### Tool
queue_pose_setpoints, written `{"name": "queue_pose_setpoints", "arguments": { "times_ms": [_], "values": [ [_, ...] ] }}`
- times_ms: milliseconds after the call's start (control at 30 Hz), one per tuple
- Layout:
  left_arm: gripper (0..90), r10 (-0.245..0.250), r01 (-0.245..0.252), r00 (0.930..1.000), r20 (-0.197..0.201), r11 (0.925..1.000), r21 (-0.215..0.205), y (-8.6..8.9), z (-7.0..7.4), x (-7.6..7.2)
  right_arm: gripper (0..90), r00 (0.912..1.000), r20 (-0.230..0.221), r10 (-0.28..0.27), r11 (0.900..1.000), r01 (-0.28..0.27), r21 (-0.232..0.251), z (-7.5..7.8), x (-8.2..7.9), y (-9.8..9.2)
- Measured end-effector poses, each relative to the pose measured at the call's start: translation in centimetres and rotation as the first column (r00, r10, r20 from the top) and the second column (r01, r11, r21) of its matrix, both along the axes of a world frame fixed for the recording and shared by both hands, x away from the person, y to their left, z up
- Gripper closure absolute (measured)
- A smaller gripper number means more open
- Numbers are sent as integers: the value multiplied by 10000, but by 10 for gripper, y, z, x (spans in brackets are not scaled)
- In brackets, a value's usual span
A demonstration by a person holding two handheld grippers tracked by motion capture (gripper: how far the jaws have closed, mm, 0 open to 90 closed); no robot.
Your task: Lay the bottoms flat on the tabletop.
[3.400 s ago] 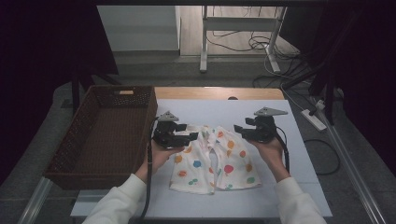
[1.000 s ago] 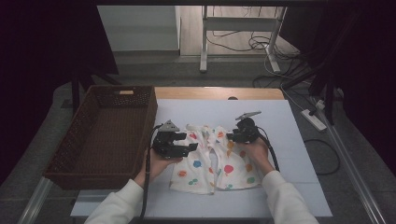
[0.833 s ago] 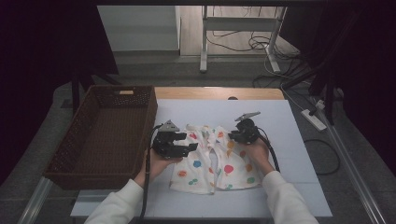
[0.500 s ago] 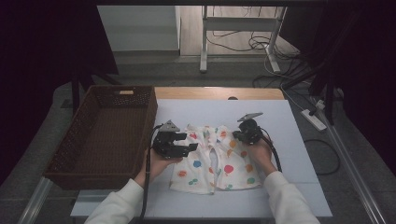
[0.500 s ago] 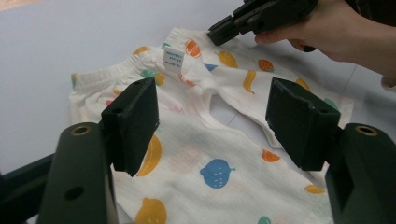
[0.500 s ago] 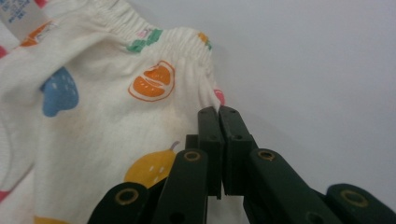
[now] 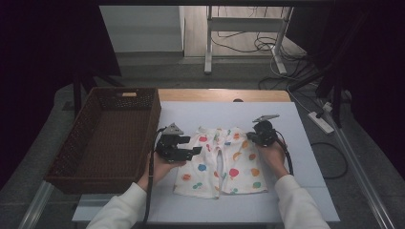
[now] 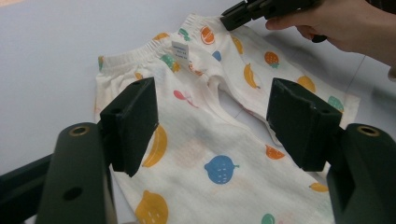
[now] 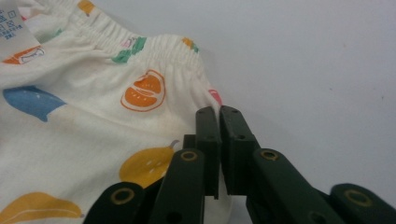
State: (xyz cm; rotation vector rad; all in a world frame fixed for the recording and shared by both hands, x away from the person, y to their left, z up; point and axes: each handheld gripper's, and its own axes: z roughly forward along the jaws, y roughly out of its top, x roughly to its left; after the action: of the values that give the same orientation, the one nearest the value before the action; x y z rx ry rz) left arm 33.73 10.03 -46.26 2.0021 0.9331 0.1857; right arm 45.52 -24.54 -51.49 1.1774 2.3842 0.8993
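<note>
Compared with a second ago: right gripper [image 7: 252, 137] shifted outward along the waistband toward the shorts' right corner; jaws have just been closing, then eased slightly. Now pressed nearly together at the waistband edge of the shorts [image 7: 222, 160]; cannot tell whether cloth is pinched between the pads. Left gripper [image 7: 193, 151] unmoved, jaws spread wide over the left leg of the shorts, pads clear of the cloth.

Both forearms in from the bottom in white sleeves, each hand wrapped round its gripper from below; left gripper pointing right across the cloth, right gripper pointing left at the waistband.

Shorts flat at the middle of the table [image 7: 305, 191], waistband at the far side, legs toward the person. Count: one pair of shorts, one basket [image 7: 109, 136] left of it, two grippers.
</note>
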Motion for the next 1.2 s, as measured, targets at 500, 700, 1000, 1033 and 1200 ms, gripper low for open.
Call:
{"name": "queue_pose_setpoints", "arguments": {
  "times_ms": [500,700,1000,1033,1200],
  "values": [
    [312,-5,5,10000,-17,10000,-23,-1,0,-1,533,9990,365,264,9948,-299,977,15,-15,11],
    [311,-34,34,10000,20,10000,-45,-1,1,-1,517,9979,365,529,9913,-569,1187,17,-22,17],
    [311,4,-4,10000,4,9999,-135,3,1,-1,497,9944,324,1002,9864,-1035,1275,18,-39,25],
    [311,-3,4,10000,9,9999,-114,3,2,-2,494,9939,307,1058,9856,-1089,1290,19,-41,25],
    [308,11,-11,10000,24,9999,-123,4,2,-2,477,9921,229,1231,9818,-1251,1426,21,-50,25]
  ]
}}
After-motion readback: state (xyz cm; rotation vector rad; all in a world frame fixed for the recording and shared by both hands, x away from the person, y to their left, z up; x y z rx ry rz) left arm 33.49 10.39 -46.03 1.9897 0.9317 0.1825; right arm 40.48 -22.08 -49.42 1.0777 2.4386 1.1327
